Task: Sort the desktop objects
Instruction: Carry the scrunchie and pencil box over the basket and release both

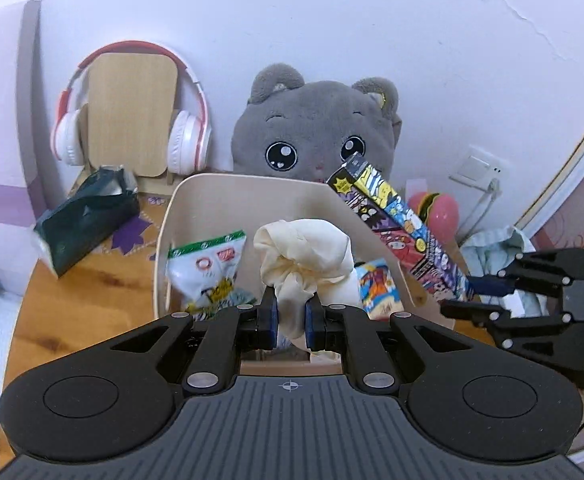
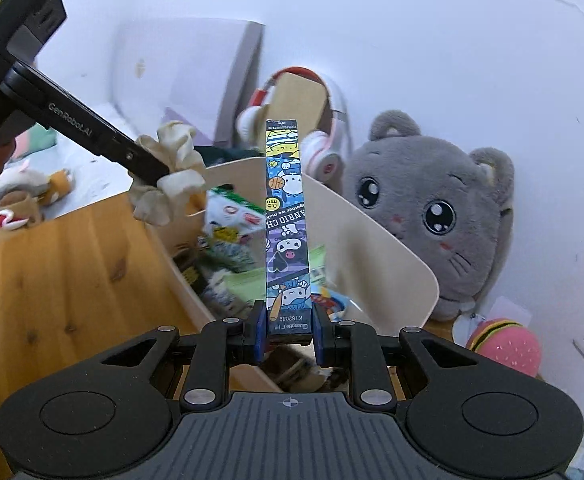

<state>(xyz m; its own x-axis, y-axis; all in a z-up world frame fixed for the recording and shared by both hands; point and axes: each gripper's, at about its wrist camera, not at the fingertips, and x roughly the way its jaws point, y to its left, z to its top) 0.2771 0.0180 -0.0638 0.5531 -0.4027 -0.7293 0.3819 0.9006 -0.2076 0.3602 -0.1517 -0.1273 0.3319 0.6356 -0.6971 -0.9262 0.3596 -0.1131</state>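
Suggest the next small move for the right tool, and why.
Probably carry the pen box clear of the bin and toward the bare wooden desk. The right tool is shut on the box's lower end and holds it above the snack-filled bin, while the left tool grips a cream scrunchie alongside, so keep them apart.

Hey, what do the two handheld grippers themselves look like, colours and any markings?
Both the left gripper and right gripper are matte black with silver rivets, blue pads and a ribbed grey base bearing a crosshair mark. The left one's arm reads GenRobot.AI in white.
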